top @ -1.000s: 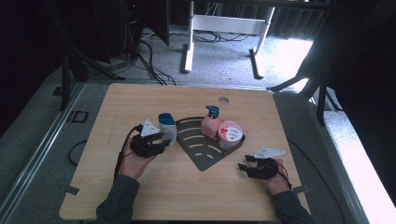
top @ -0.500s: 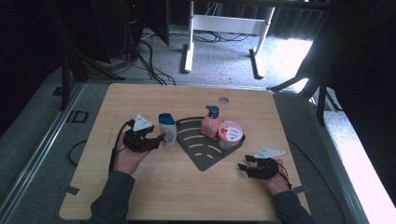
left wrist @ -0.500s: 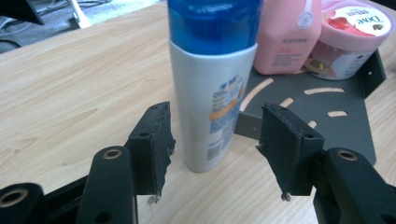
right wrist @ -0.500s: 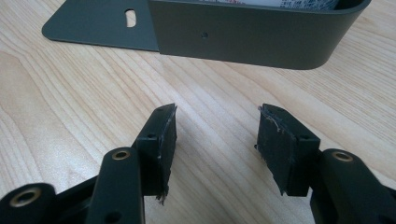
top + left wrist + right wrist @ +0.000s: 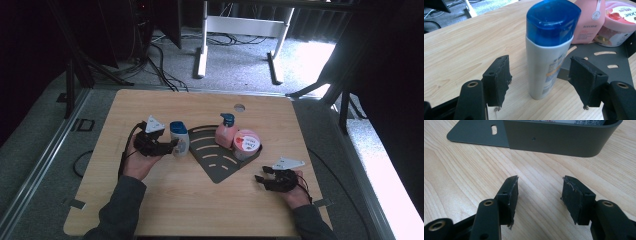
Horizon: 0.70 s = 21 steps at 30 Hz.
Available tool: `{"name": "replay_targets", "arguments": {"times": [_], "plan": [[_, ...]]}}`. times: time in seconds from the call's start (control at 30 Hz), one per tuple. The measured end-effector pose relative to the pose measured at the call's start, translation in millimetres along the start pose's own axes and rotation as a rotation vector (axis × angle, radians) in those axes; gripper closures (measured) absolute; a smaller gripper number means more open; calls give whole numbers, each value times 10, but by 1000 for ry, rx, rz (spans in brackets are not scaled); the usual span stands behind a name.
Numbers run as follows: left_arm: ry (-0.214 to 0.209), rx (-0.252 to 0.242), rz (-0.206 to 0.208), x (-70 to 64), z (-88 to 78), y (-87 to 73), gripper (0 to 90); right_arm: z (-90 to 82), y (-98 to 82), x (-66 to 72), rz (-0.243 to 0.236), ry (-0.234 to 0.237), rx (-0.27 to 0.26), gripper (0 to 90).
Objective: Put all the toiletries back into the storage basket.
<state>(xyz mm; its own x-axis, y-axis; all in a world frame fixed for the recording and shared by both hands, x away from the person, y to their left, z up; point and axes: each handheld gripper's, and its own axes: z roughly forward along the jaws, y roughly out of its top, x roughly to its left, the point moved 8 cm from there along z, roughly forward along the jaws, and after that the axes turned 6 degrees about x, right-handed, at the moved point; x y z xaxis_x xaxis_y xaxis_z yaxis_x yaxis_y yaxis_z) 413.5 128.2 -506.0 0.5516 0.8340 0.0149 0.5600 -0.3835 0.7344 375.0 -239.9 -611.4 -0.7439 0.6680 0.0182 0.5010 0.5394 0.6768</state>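
Released a moment ago, the white bottle with the blue cap (image 5: pixel 549 50) stands upright on the wooden table (image 5: pixel 165 200), just left of the dark corner rack (image 5: pixel 216 161), as the left gripper (image 5: pixel 172 146) jaws have just been opening, gaps showing on both sides of the bottle. A pink pump bottle (image 5: pixel 226 133) and a Dove tub (image 5: pixel 246 142) sit at the rack's far right. Near right, the right gripper (image 5: pixel 260 178) rests slack and empty. Backing straight out should avoid tipping the bottle.
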Motion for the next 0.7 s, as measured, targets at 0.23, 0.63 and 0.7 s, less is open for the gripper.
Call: {"name": "replay_targets", "arguments": {"times": [0.23, 0.63, 0.7], "plan": [[-18, -10, 14, -7, 30, 121, 340, -1, -1, 1, 2, 2, 1, 464], [-37, -28, 36, -58, 68, 228, 424, -1, -1, 1, 2, 4, 1, 463], [-37, -31, 41, -66, 71, 242, 434, -1, -1, 1, 2, 3, 1, 463]]}}
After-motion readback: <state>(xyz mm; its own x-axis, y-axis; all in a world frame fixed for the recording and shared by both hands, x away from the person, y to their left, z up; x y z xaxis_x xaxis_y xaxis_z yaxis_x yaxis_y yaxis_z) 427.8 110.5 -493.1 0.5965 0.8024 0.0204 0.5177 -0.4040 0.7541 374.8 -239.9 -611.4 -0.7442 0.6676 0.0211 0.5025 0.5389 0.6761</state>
